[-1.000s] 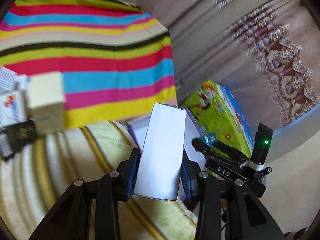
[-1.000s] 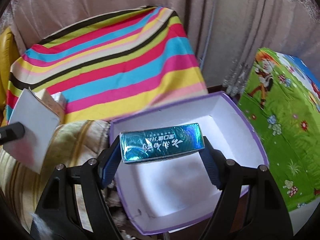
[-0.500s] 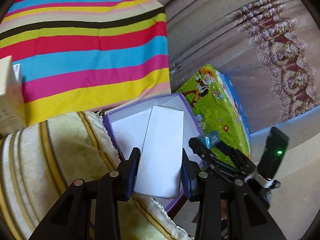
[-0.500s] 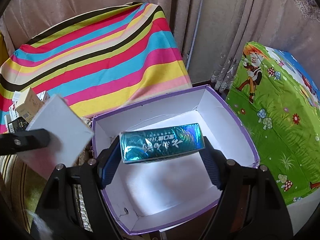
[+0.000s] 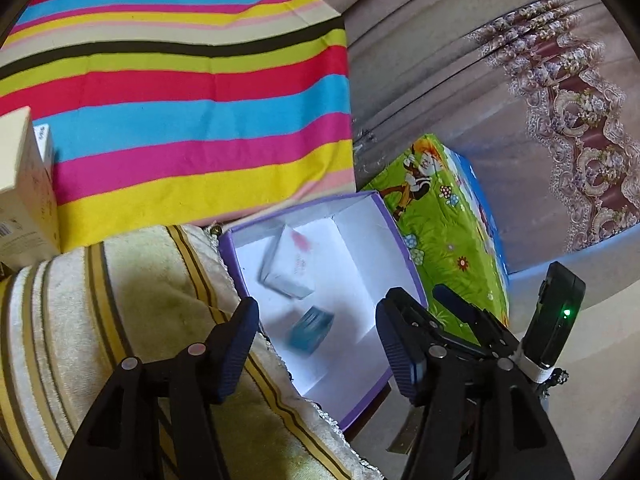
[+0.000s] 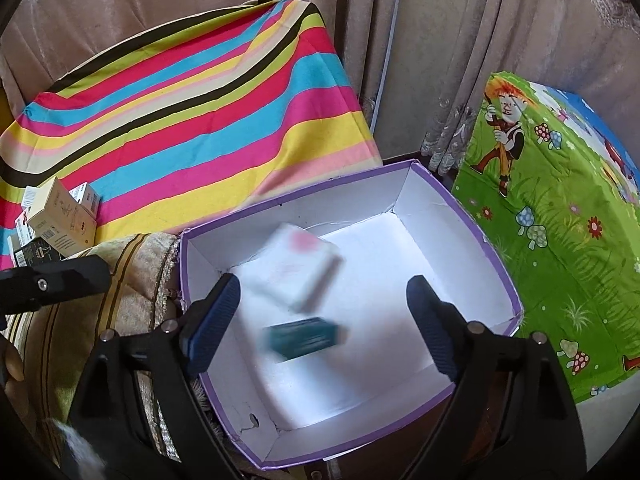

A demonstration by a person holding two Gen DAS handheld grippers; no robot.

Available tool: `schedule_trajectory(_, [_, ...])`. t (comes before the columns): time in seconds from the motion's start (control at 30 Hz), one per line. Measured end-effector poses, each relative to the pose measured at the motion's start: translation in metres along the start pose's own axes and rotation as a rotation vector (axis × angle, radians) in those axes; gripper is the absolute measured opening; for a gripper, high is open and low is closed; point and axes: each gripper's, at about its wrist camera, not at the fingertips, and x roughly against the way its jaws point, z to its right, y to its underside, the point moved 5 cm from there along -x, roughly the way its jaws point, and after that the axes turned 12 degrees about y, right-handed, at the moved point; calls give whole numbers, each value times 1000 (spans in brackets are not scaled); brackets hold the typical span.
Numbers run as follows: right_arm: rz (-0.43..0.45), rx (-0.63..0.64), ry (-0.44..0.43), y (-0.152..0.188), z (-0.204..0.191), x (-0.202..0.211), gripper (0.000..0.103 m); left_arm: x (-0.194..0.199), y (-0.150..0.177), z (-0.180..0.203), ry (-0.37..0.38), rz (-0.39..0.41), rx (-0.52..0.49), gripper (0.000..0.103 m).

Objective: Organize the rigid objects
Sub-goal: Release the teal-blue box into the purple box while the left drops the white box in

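I see a home room: heavy curtains (image 6: pixel 420 40) with lace, a striped cloth (image 6: pixel 192 112) and a towel-covered cushion (image 5: pixel 120 320).

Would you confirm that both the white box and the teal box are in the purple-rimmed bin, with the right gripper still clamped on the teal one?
Not quite: the right gripper is open, as the right wrist view shows. The white box and teal box are both inside the bin.

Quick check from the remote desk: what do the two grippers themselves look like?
Both the left gripper and the right gripper are black angular frames with silver rivets and ribbed dark-blue pads on the fingers. The right one carries a black module with a green light.
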Motion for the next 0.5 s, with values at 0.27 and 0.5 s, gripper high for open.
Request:
schedule_trajectory(0.27, [1, -19, -27, -1, -1, 2, 90, 21, 0, 4, -70, 36, -87, 65])
schedule_trajectory(0.5, [-1, 7, -62, 1, -17, 5, 90, 48, 7, -5, -99, 74, -87, 65])
